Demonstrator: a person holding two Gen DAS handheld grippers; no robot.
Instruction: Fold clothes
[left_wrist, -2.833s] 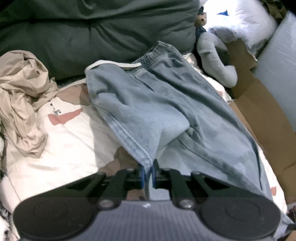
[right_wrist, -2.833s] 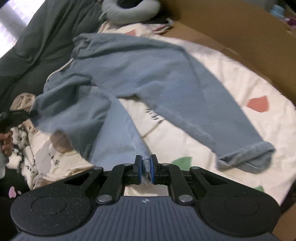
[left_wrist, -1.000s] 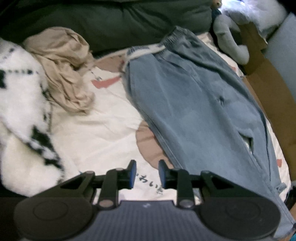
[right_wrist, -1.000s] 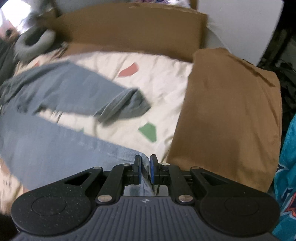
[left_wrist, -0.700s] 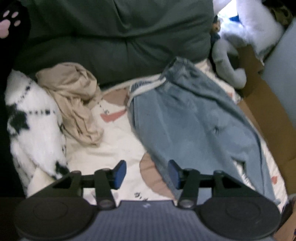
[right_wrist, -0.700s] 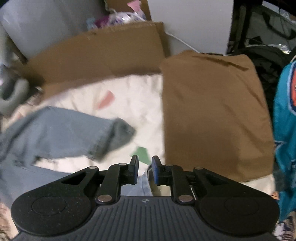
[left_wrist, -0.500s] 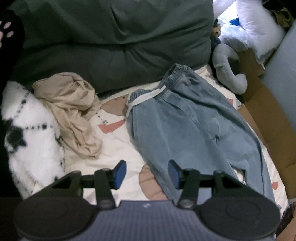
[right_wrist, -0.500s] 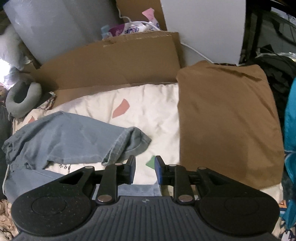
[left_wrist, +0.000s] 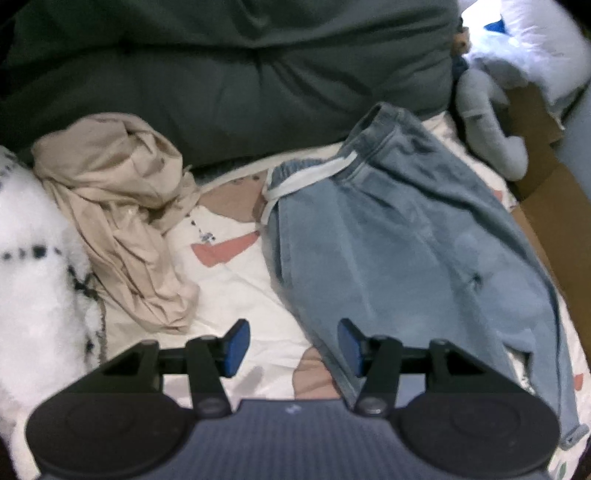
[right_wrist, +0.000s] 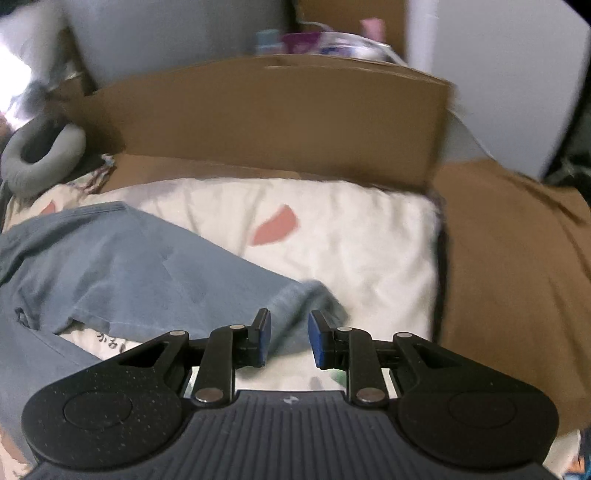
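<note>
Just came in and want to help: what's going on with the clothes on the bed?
A person with a gripper in each hand is folding laundry. The jeans lie spread on the bedsheet, legs apart, not yet folded. The left gripper and the right gripper are both open and hold nothing; the right one hovers by a leg cuff. A crumpled beige garment waits beside the jeans.

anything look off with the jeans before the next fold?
Yes. The jeans lie flat but the legs are not stacked: in the right wrist view one leg splays away from the other, showing bedsheet between them. A small dark tear shows mid-leg. Both grippers, left and right, are open and empty.
</note>
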